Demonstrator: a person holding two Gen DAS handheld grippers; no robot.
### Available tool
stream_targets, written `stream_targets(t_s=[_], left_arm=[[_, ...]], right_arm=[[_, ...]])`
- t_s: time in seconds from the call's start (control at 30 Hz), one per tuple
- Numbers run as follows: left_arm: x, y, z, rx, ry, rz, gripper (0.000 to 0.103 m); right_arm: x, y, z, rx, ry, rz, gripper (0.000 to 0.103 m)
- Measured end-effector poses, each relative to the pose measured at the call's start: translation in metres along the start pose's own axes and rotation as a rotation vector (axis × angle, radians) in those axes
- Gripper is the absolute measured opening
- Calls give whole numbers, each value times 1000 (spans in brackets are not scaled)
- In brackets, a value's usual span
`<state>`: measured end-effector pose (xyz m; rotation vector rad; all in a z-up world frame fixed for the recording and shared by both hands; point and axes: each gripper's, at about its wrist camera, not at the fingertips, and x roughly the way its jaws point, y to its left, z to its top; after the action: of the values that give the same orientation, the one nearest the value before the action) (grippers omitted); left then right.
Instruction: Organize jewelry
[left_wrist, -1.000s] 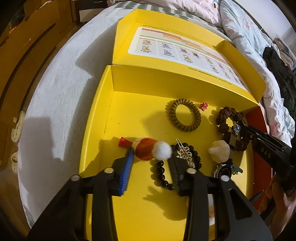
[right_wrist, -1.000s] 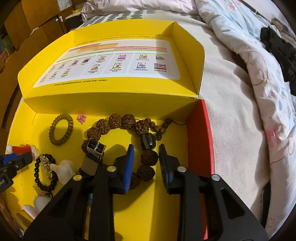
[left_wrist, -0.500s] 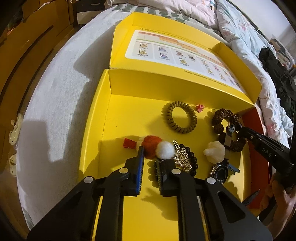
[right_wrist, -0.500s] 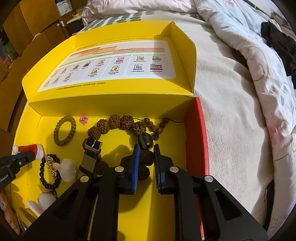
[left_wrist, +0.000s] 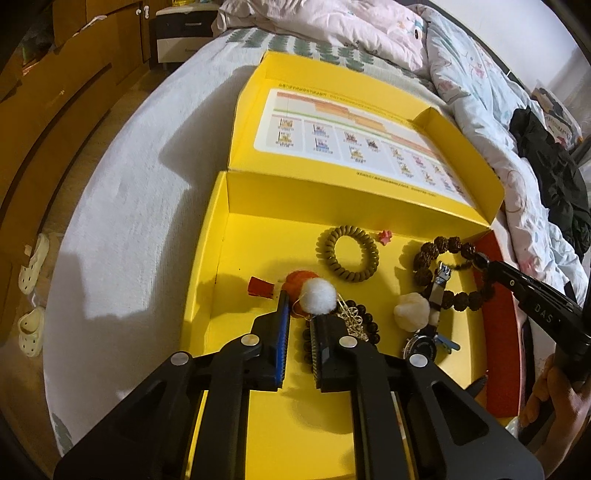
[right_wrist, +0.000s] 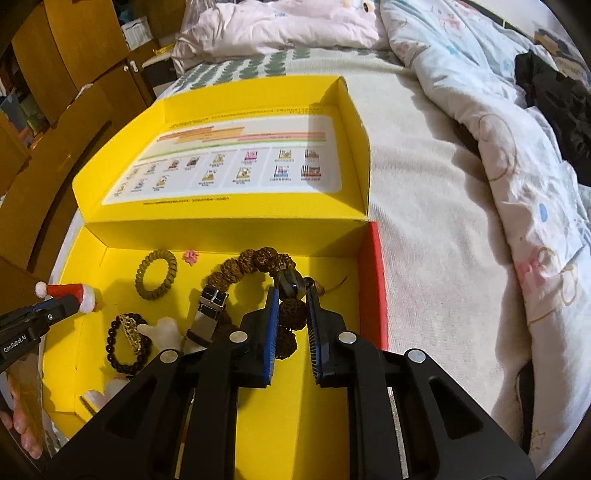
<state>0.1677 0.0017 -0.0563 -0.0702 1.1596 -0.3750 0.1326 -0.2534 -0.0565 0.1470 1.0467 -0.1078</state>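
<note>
Left gripper (left_wrist: 297, 317): jaws just closed, pinching the light, soft Santa hat charm (left_wrist: 308, 291) near the yellow box's (left_wrist: 218, 258) left wall; contact hidden.
Right gripper (right_wrist: 290, 314): jaws just closed, clamping the stiff, knobbly seed bracelet (right_wrist: 266, 258) near the box's right wall; lower beads hidden.

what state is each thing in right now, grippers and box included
yellow box: lid open, lying flat
left gripper: shut on the santa hat
right gripper: shut on the brown bead bracelet
hair tie: loose, flat in box
black bead bracelet: loose in box
</note>
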Motion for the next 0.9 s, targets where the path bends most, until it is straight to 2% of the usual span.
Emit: stream_targets(t_s=[0.37,0.4,0.57,0.73,0.77,0.8,0.87,0.9], left_arm=[[-37,-7,-6,8,-82,-3,11],[-41,-8,-6,9,-91,-5,11],[-58,-14,-14,18,-124,-18,11],[-64,-20,-21,28,-131,-32,11],[-64,-20,-22,30,-129,-33,11],[-63,-21,-23,33,-124,-37,11],[-63,-21,-25,34,-123,-36,11],[-62,-21,-25,36,-122,-35,11]], right_arm=[[-45,6,2,-25,-67,-19,15],[-51,7,2,-32,-76,-22,1],[-79,11,5,-50,-104,-37,1],[-75,15,-1,-74,-34,-50,2],[-68,15,-5,-75,-7,-43,3],[-60,16,-8,-74,31,-29,10],[-47,17,-15,-60,80,4,12],[-40,19,-18,-76,89,-19,13]])
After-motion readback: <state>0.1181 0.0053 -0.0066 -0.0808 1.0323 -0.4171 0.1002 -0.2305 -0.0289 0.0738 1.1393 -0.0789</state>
